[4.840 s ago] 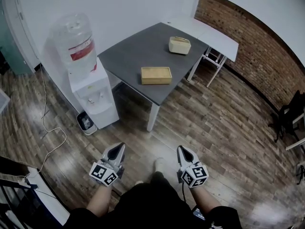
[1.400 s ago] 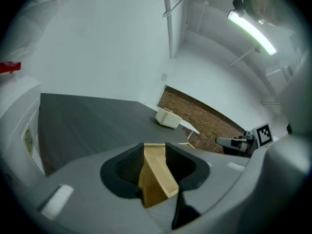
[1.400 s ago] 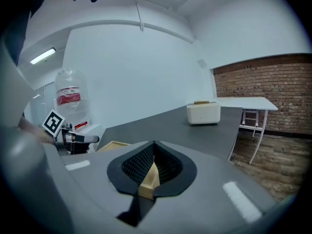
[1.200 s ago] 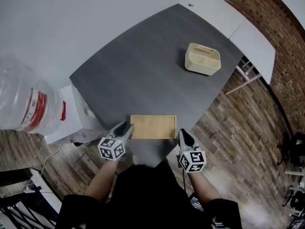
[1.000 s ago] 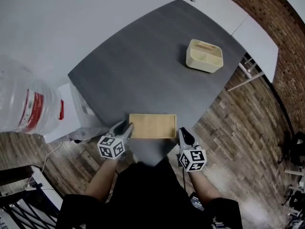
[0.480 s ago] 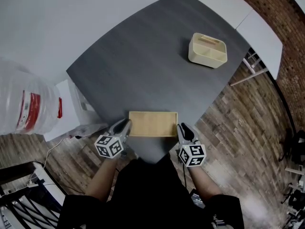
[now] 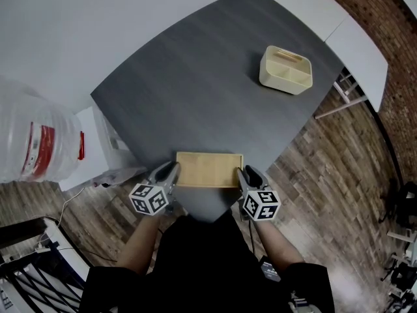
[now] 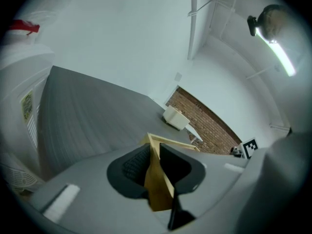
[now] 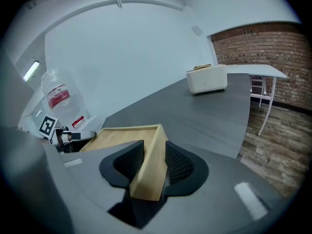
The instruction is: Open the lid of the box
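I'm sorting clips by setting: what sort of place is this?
Probably an office or break room: a water cooler stands beside a grey table, with a brick wall and wood-look floor.

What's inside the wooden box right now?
Not visible. The box is shut: only its flat wooden lid shows, with nothing lying on it. Anything below the lid is covered.
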Available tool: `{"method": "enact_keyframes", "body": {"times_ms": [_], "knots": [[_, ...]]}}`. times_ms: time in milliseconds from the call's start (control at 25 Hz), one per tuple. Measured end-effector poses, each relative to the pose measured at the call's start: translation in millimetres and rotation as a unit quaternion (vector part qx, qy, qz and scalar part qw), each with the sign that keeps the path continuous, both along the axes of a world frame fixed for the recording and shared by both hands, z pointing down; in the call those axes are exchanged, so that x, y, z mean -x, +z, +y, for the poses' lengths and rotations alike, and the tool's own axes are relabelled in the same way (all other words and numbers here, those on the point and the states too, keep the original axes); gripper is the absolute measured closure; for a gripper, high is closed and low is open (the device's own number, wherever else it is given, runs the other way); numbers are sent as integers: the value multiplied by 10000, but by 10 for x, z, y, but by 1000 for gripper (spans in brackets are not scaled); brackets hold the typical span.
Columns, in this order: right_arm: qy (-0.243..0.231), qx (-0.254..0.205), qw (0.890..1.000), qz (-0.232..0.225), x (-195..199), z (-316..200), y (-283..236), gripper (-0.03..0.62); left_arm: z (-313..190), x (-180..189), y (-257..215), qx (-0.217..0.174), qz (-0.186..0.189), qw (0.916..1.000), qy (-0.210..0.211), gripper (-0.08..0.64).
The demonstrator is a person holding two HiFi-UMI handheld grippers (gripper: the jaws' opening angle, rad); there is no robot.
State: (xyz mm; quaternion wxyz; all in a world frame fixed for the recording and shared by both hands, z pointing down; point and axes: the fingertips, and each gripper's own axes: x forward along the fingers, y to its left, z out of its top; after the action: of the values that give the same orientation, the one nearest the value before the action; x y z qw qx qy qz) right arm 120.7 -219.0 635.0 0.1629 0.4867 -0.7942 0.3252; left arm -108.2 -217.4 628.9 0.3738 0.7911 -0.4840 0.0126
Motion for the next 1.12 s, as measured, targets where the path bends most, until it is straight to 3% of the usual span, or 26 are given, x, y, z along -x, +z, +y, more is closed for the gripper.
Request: {"method": "enact_keyframes", "body": {"times_ms": [360, 800, 1120], "knots": [[21, 169, 9993, -342, -6, -4, 2, 465, 5, 22, -1, 75, 17, 10000, -9, 499], [-88, 214, 9993, -307, 10, 6, -11, 499, 8, 51, 6, 176, -50, 9998, -1, 499], [490, 284, 9973, -478, -327, -47, 5, 529, -12, 51, 25, 198, -105, 9997, 75, 495]]}}
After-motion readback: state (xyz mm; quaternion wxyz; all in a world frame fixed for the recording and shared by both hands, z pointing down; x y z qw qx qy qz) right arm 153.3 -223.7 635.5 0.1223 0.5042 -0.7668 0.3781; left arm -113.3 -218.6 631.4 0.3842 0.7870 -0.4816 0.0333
